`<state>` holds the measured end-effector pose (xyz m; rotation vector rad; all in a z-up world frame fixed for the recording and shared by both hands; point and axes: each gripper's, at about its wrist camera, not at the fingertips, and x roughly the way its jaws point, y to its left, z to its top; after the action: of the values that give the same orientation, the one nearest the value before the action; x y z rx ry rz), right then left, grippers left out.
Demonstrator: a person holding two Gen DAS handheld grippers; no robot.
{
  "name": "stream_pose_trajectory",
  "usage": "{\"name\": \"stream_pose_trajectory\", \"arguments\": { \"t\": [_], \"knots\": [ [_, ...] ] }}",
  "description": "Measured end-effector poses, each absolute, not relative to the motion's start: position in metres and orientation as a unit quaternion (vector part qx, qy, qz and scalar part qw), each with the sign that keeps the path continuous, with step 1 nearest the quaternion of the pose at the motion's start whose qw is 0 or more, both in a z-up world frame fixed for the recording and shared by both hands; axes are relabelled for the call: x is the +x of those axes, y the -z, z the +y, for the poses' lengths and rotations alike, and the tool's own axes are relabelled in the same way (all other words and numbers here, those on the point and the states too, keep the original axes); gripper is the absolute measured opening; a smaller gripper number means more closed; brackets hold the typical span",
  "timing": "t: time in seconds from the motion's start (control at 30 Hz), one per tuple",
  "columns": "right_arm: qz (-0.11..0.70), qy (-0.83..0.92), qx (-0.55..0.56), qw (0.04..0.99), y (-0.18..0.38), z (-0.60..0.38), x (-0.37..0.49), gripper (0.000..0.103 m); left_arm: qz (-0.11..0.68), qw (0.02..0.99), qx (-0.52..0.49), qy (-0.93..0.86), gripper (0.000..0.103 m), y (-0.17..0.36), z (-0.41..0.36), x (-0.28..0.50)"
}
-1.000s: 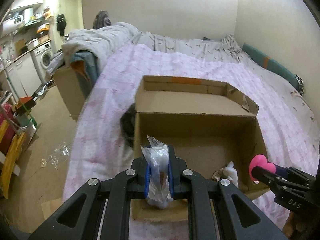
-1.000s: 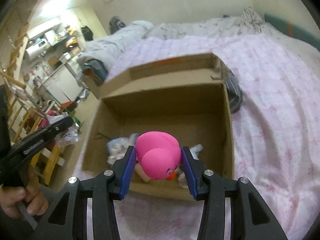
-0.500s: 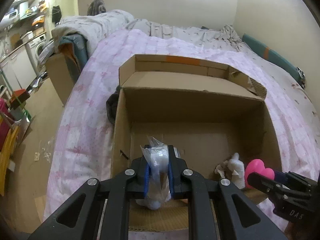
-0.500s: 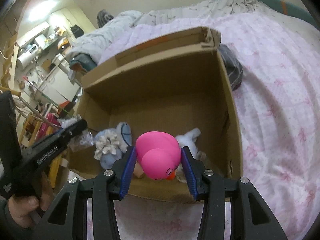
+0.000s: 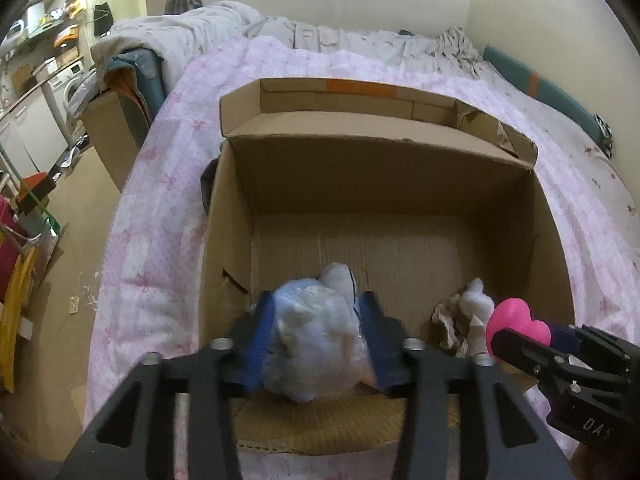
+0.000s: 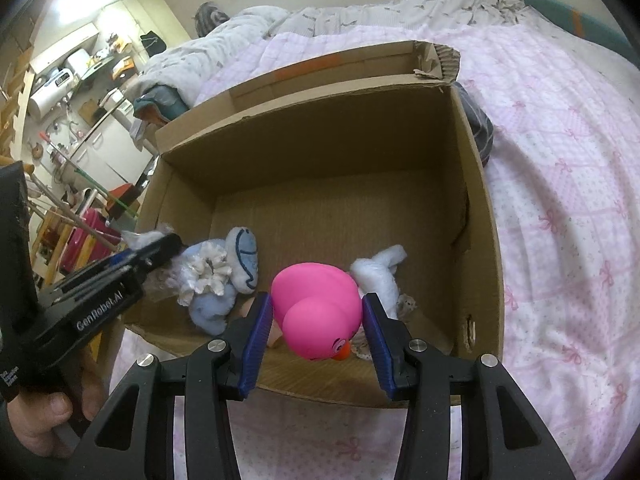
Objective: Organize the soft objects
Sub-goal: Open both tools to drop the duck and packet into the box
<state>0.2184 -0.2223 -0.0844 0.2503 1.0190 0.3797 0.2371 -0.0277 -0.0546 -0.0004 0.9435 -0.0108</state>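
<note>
Cardboard box on bed. Left tool angled down over box's near edge, jaws opening, bagged blue plush toy between them. Right tool, likewise tilted down, clamped on pink rubber duck above box.

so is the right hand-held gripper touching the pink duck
Touching. In the right wrist view the right hand-held gripper has both blue pads pressed against the pink duck, which hangs between them above the box.
</note>
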Motion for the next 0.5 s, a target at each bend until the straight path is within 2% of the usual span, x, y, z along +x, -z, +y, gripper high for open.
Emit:
{"name": "stream_pose_trajectory", "arguments": {
  "t": [0.1,0.5],
  "knots": [
    [0.486,-0.180,0.118,0.847,0.0852,-0.2218,0.2186,0.049,0.452,0.892,0.007,0.006,0.063,0.0537,-0.0302,0.2349],
    [0.488,-0.176,0.116,0.847,0.0858,-0.2202,0.2194,0.049,0.457,0.889,0.008,0.006,0.065,0.0539,-0.0297,0.2340]
  ]
}}
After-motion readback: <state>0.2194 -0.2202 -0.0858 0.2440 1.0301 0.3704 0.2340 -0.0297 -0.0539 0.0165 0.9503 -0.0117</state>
